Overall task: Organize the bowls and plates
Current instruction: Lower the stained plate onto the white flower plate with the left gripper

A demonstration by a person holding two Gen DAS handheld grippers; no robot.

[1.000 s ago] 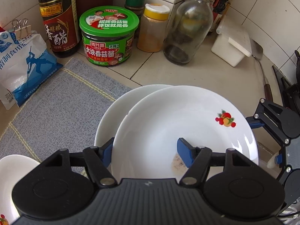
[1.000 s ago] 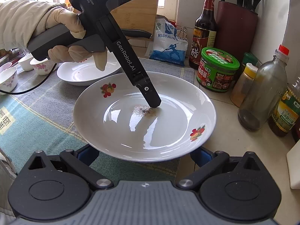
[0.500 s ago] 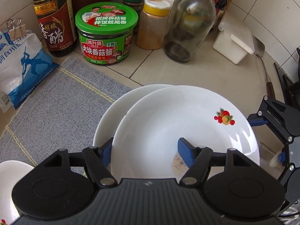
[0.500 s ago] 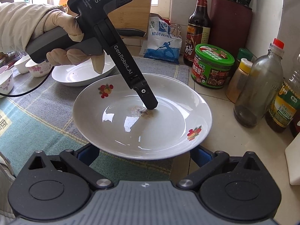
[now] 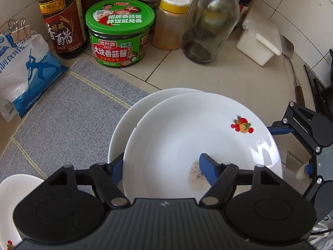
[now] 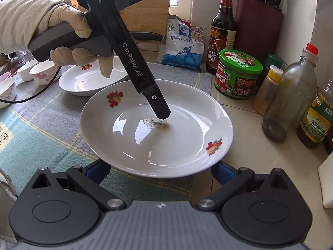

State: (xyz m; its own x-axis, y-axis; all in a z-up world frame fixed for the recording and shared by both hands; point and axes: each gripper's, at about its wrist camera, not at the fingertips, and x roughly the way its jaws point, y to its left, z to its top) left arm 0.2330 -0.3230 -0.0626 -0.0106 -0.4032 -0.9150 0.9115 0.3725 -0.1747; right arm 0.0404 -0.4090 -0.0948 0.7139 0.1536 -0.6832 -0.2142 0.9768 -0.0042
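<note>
At the far left of the counter stood three small flowered cups (image 6: pixel 42 74) on a grey and blue mat (image 5: pixel 62 112). Next along, a gloved hand (image 6: pixel 68 39) gripped the handle of the left gripper (image 5: pixel 161 167), which pointed steeply down over the top plate (image 5: pixel 199 143). Its jaws were opening: one blue finger sat outside the plate's near rim and the other inside the well beside a brownish speckled stain (image 6: pixel 157 123), with the rim between them, and neither pad was clearly pressing on it. That top plate, white with small fruit prints, sat slightly off-centre on a second white plate (image 5: pixel 133 125) at the mat's edge, partly over the tiled counter. Behind it lay another shallow white dish (image 6: pixel 87 81). Farther back a salt bag (image 5: pixel 22 73) leaned near a dark vinegar bottle (image 5: pixel 61 18), then a green-lidded jar (image 5: pixel 119 33), a yellow-capped spice jar (image 5: pixel 171 23) and a nearly empty glass bottle (image 5: pixel 210 23). At the right, the right gripper (image 6: pixel 161 167) was spread wide, its blue fingers standing either side of the top plate's near edge, apparently below the rim; whether they touched it I could not tell.
</note>
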